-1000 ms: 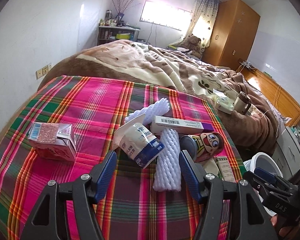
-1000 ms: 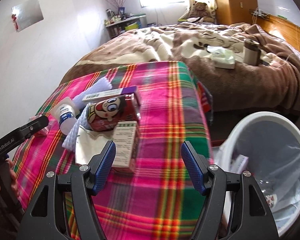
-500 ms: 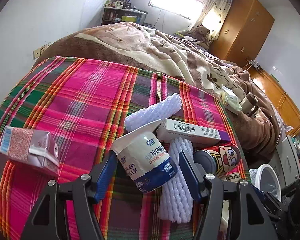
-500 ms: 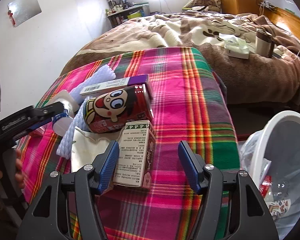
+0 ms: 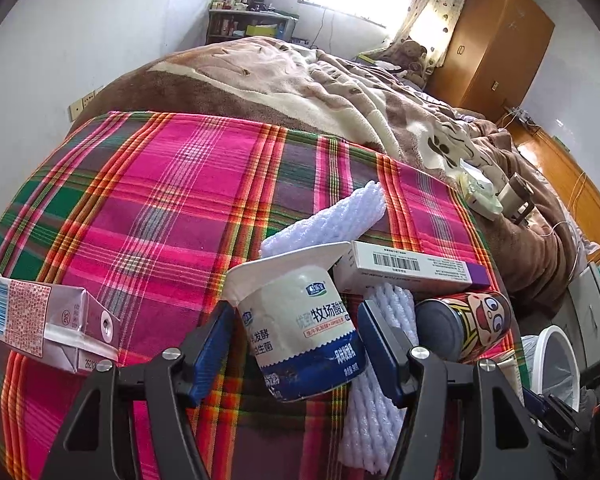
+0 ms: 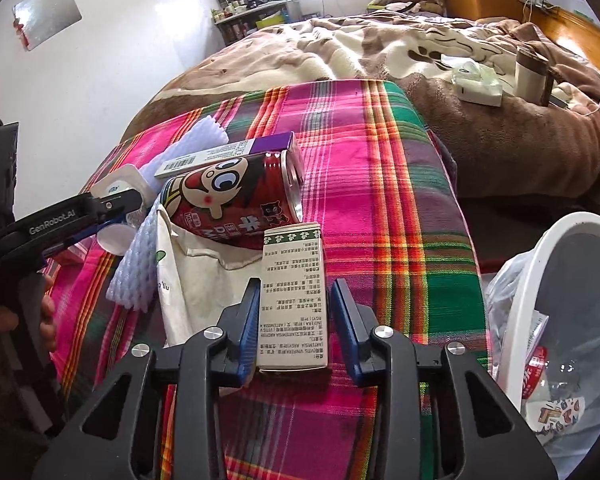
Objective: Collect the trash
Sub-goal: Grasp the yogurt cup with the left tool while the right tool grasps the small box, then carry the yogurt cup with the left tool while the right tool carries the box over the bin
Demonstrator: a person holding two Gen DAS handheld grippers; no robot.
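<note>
Spreading across both views, the plaid counter (image 5: 172, 184) carries the trash, with the brown bed (image 5: 300, 92) behind it. A white bin (image 6: 556, 280) lined with a bag stands off the counter's edge, to the right of the can and lower, with scraps inside.

Landmark is the red cartoon can (image 6: 236, 196), lying on its side. Behind it lies a long white box (image 6: 228, 154) with a purple end. Left of the can, foam netting (image 6: 134, 268) lies lengthwise, and a second piece (image 5: 328, 220) pokes out behind the box. A flat paper bag (image 6: 196, 280) lies partly under the can.

Left of the can and touching the netting, a yogurt cup (image 5: 300, 332) lies tipped between the pads of the left hand-held gripper (image 5: 296, 344); its jaws are closing, the pads just short of the cup. Further left lies a pink carton (image 5: 48, 324).

Just in front of the can, a small printed box (image 6: 294, 300) sits between the closing jaws of the right hand-held gripper (image 6: 294, 320); the left pad touches, the right shows a gap.
</note>
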